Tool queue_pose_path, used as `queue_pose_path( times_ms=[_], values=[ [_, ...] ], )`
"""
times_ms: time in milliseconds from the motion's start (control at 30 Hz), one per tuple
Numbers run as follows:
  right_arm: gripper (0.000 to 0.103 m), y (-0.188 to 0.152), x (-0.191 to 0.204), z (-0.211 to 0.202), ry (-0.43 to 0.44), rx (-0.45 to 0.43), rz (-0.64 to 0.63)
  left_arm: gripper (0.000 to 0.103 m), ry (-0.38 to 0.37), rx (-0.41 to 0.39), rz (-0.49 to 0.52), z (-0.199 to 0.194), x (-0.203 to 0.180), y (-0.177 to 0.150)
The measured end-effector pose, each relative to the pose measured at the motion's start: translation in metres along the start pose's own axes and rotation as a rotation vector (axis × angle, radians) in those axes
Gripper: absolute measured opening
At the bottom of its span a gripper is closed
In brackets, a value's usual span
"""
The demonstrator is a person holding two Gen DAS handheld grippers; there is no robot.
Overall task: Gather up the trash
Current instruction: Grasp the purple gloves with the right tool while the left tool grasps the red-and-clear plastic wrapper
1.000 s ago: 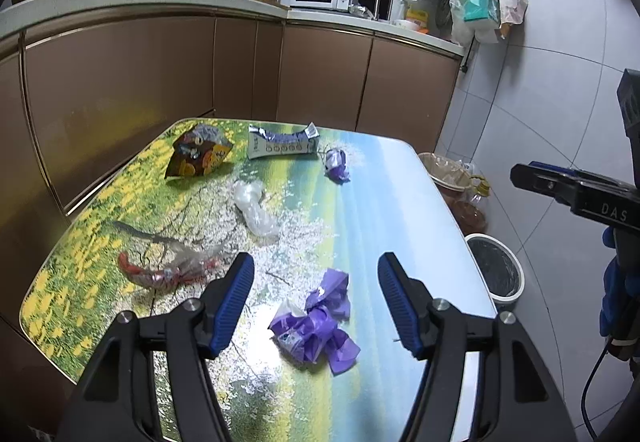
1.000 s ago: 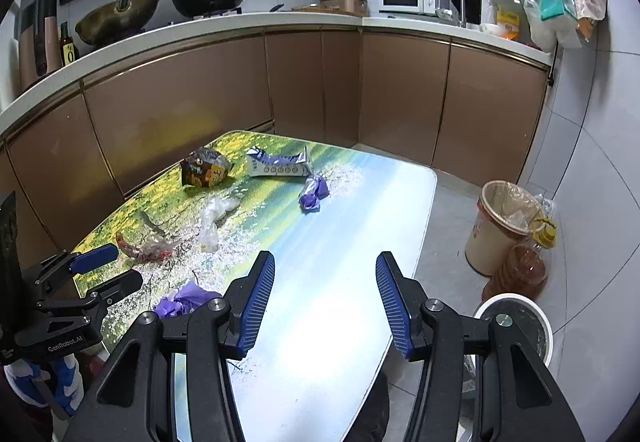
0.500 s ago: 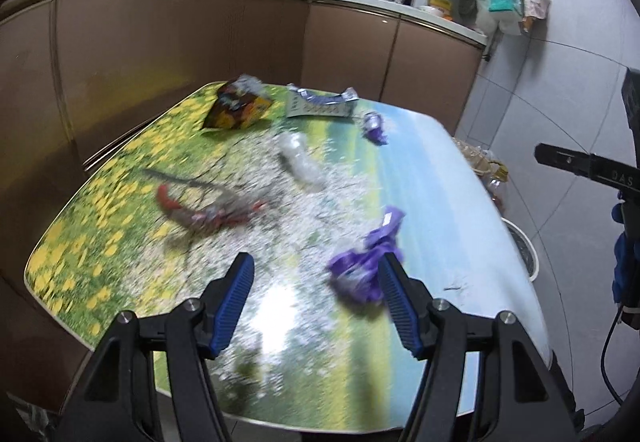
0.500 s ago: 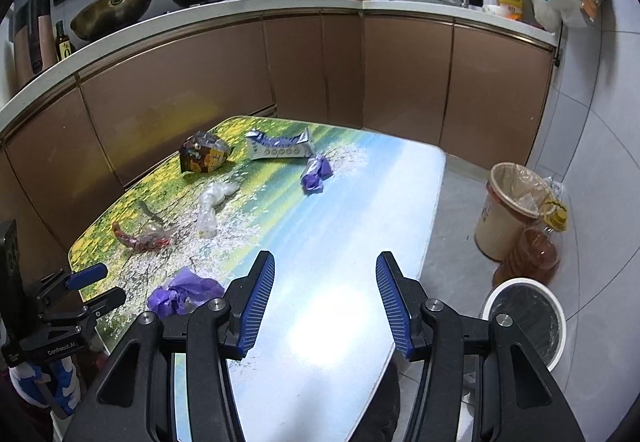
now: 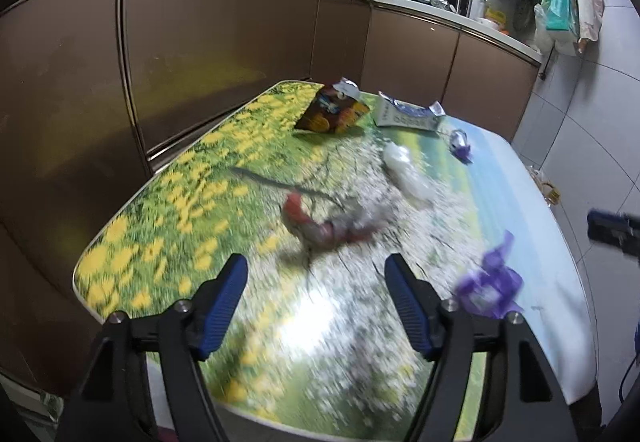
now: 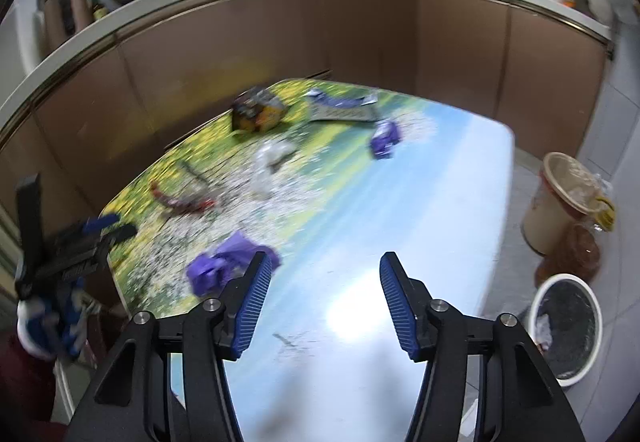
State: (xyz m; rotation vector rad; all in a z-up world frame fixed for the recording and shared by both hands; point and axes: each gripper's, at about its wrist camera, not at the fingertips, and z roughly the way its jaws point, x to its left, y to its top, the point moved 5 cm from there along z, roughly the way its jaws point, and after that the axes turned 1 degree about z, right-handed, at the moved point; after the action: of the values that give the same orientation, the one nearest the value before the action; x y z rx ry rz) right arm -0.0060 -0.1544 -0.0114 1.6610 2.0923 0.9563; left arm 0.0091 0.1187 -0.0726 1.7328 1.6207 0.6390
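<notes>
1. Since a second before, the left tongs [image 5: 316, 302] had swung leftward: the purple wrapper [image 5: 490, 284], once between their jaws, now lay off to their right, and the red-and-clear wrapper [image 5: 320, 228] lay just ahead of the gap.
2. Both tongs were spread wide and gripped nothing; the right tongs [image 6: 322, 300] hovered over a bare, glossy part of the desk [image 6: 440, 210].
3. Nearest the right tongs, the purple wrapper [image 6: 228, 266] lay just ahead and left of their left finger, nearly touching in the picture, though blur hid whether it did.
4. Judging by this, the left tongs were lined up on the red-and-clear wrapper, whose long axis ran crosswise to their fingers, so a straight advance and close should catch its middle.
5. Farther ahead lay a crumpled clear bag [image 5: 404, 170], then a small purple scrap [image 5: 460, 144], an orange snack packet [image 5: 332, 114] and a flattened white carton [image 5: 408, 116] at the far edge.
6. Right of the right tongs, on the floor, stood a white bin [image 6: 566, 326] and a beige bin [image 6: 560, 198].
</notes>
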Motion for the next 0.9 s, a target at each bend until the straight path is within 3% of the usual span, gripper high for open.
queue_pose_path(
  times_ms=[233,533,900],
  values=[
    [0.061,-0.009,0.042,0.043,0.17,0.136,-0.035,0.07,-0.055,0.053,-0.041,0.043,0.011,0.017],
    [0.062,-0.014,0.079,0.082,0.214,0.236,-0.131,0.069,-0.086,0.098,-0.042,0.074,0.014,0.023],
    [0.06,-0.008,0.084,0.11,0.183,0.255,-0.156,0.028,-0.158,0.17,0.035,0.088,-0.001,0.019]
  ],
)
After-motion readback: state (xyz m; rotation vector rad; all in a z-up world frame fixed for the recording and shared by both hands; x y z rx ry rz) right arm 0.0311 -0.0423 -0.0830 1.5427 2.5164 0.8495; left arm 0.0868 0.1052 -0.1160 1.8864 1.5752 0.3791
